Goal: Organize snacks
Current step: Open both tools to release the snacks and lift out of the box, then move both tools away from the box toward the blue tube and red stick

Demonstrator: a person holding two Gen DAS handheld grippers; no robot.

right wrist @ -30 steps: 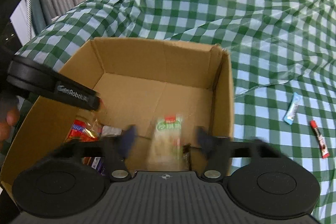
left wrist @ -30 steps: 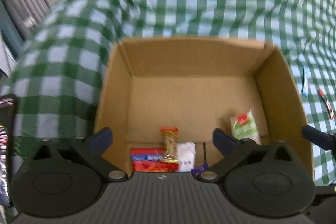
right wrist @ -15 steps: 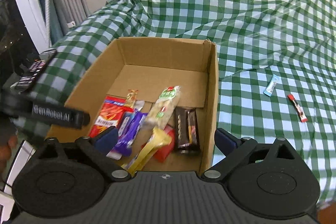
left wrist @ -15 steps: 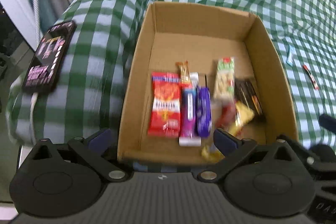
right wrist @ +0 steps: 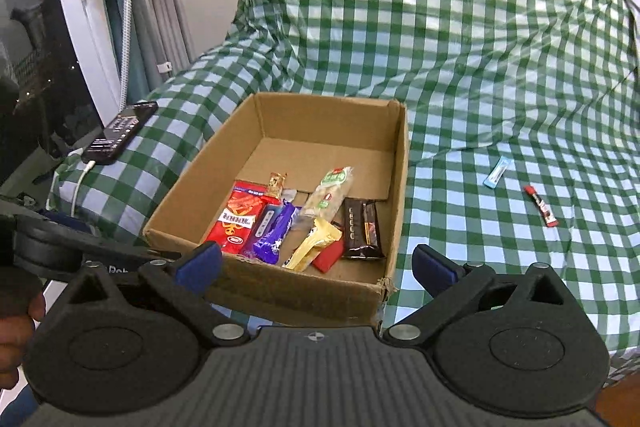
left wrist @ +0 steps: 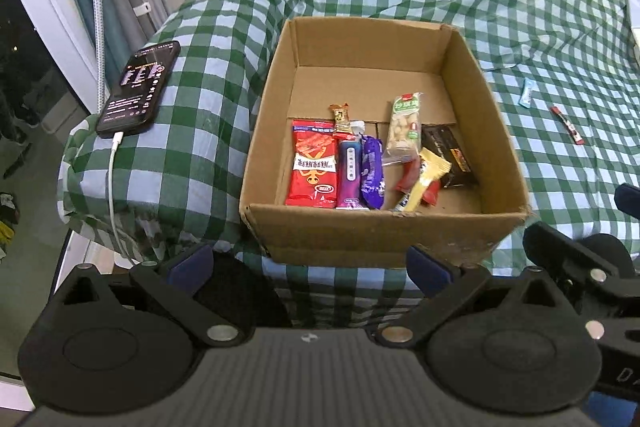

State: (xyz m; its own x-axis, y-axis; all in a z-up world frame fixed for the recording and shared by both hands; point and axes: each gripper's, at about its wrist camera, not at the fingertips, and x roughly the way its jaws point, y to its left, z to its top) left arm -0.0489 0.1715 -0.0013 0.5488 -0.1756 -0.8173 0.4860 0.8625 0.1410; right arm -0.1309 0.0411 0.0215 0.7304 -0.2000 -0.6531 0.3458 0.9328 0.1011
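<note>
A: How many snacks lie in the cardboard box?

B: Eight can be counted. By the box's left wall is one red packet, with a small gold-and-red bar at its far corner. Beside the packet lie one dark violet stick and one purple bar. Toward the box's right wall lie one green-topped nut pack, one yellow wrapper over a red one, and one dark chocolate bar.

A: And outside the box?

B: Two snacks lie on the checked cloth, well to the right of the box: one light blue stick and one red stick. One phone, with a white cable plugged in, lies left of the box.

A: The grippers?

B: The left gripper has its jaws spread wide and empty, short of the box's near wall. The right gripper is opening its jaws, almost fully apart, with nothing held.

A: What differs from a second ago?

B: Both cameras then sat close over the box; now both have pulled back and up, so the whole box shows. The nut pack, then blurred between the right jaws, now rests inside the box.
</note>
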